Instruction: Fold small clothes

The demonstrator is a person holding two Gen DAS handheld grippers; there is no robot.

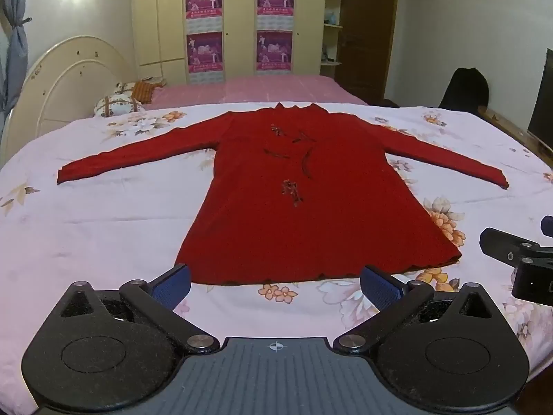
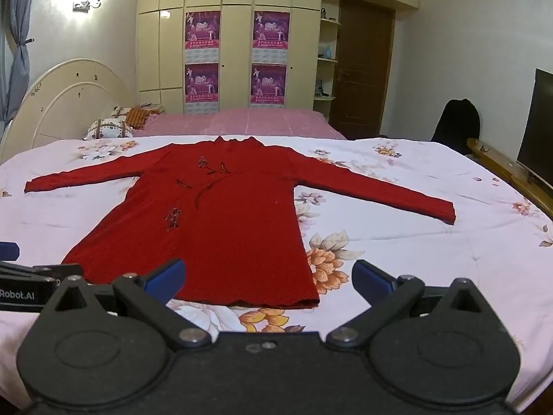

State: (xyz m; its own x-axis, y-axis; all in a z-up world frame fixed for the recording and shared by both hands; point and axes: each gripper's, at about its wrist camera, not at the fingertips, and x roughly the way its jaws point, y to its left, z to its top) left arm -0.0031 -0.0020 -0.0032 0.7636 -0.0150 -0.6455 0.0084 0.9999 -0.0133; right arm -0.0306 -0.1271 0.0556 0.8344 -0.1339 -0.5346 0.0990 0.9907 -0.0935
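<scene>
Floral-sheeted bed (image 1: 103, 228), red long-sleeved knit top (image 1: 293, 207) spread flat on it, sleeves out

I see a red sweater (image 1: 311, 214) of rough knitted wool just ahead of my tongs. Under it lies a smooth cloth bedsheet (image 1: 103, 235). My tongs' blue pads (image 1: 380, 287) look bumpy, their black plastic matt.
</scene>
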